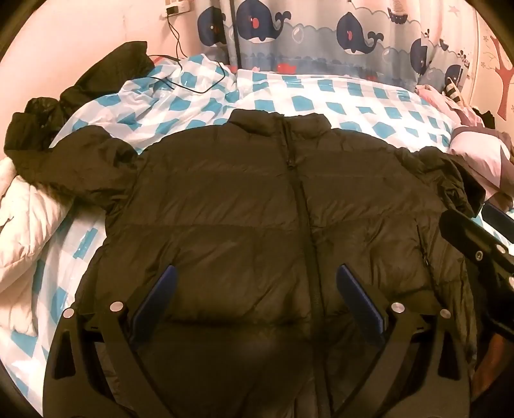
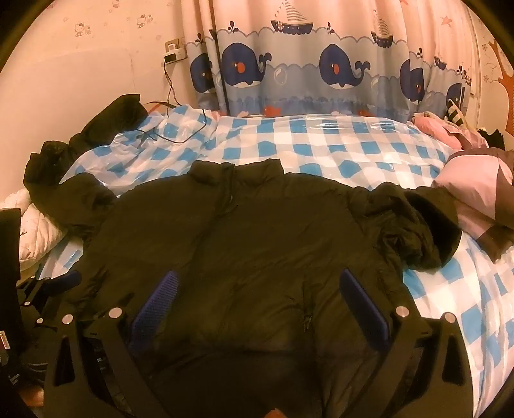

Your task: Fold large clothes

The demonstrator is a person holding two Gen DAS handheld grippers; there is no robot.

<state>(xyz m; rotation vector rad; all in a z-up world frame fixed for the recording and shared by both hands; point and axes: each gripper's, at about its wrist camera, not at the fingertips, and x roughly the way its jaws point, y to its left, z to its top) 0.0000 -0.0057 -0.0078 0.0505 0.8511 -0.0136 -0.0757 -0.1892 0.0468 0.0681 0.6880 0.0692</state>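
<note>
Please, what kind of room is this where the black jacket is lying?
Most likely a child's bedroom. The black puffer jacket lies spread on a bed with a blue-and-white checked cover. Behind the bed hangs a curtain printed with whales and sailboats, and the wall has cartoon stickers.

The black jacket's (image 1: 244, 205) hem is hidden — behind the gripper bodies, both views.
</note>
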